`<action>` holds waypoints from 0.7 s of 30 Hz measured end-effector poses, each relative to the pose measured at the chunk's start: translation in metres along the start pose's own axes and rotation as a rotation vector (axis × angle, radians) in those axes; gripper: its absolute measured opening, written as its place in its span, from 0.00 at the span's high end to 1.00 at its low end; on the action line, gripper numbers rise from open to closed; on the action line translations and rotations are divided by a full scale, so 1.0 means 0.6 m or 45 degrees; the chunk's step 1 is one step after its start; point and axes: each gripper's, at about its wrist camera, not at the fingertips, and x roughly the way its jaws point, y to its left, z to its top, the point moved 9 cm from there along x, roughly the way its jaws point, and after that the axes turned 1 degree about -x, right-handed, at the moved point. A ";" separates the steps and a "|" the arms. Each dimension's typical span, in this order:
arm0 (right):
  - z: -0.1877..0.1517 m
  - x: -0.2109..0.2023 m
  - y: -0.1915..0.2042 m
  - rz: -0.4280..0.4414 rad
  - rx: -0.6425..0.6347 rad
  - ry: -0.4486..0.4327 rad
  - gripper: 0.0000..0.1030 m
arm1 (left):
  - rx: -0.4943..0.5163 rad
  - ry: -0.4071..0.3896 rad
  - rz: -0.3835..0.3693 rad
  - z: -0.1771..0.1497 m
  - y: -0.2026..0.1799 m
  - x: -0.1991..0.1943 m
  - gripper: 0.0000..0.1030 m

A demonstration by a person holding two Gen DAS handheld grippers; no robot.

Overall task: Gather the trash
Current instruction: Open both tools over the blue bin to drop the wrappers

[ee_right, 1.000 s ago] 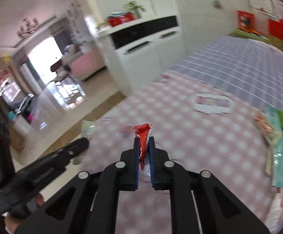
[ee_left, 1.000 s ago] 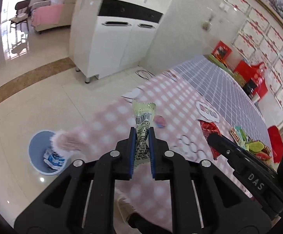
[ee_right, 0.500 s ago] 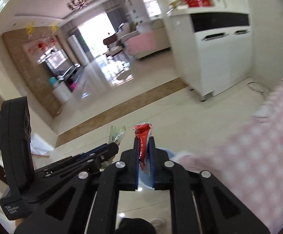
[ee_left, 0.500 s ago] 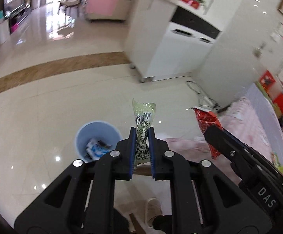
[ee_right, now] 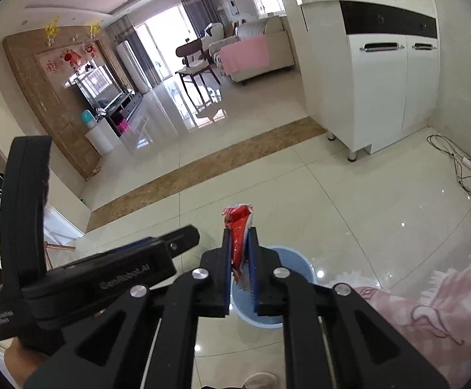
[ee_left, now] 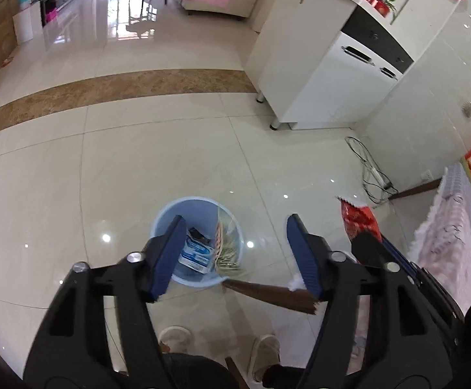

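A light blue bin (ee_left: 173, 214) stands on the tiled floor below both grippers. My left gripper (ee_left: 235, 256) hovers over it with its jaws opening and nothing between them. The green wrapper (ee_left: 227, 248) is blurred inside the bin, beside a white and blue packet (ee_left: 196, 254). My right gripper (ee_right: 239, 259) is shut on a red wrapper (ee_right: 238, 230), just above the bin (ee_right: 300, 259). In the left wrist view the red wrapper (ee_left: 358, 222) shows at the right, held by the right gripper (ee_left: 370, 243). The left gripper's body (ee_right: 105, 275) sits left in the right wrist view.
A pink checked tablecloth (ee_right: 446, 298) hangs at the right. A white cabinet (ee_left: 326, 81) stands on short legs, with cables (ee_left: 371, 175) on the floor beside it. A person's slippers (ee_left: 264, 353) are near the bottom. A brown table leg (ee_left: 267, 291) crosses near the bin.
Both grippers swung from the table to over the bin and lower. The left gripper opened and the green wrapper dropped into the bin. The right gripper kept the red wrapper.
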 end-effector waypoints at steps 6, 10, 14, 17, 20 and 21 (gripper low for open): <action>-0.011 0.028 -0.009 -0.009 0.017 0.045 0.91 | -0.025 0.022 0.035 -0.006 0.024 0.015 0.38; -0.001 0.039 -0.002 -0.009 0.014 0.047 0.91 | -0.019 0.019 0.041 -0.009 0.027 0.010 0.38; 0.000 0.040 -0.002 -0.005 0.000 0.037 0.91 | 0.000 -0.008 0.052 -0.006 0.027 -0.002 0.38; 0.002 0.037 -0.002 -0.006 -0.011 0.024 0.90 | -0.002 -0.028 0.061 -0.002 0.028 -0.010 0.38; 0.010 0.035 0.002 -0.006 -0.020 0.006 0.90 | 0.000 -0.068 0.104 0.006 0.037 -0.021 0.38; 0.013 0.035 0.004 -0.005 -0.022 -0.001 0.90 | -0.001 -0.079 0.117 0.008 0.040 -0.024 0.38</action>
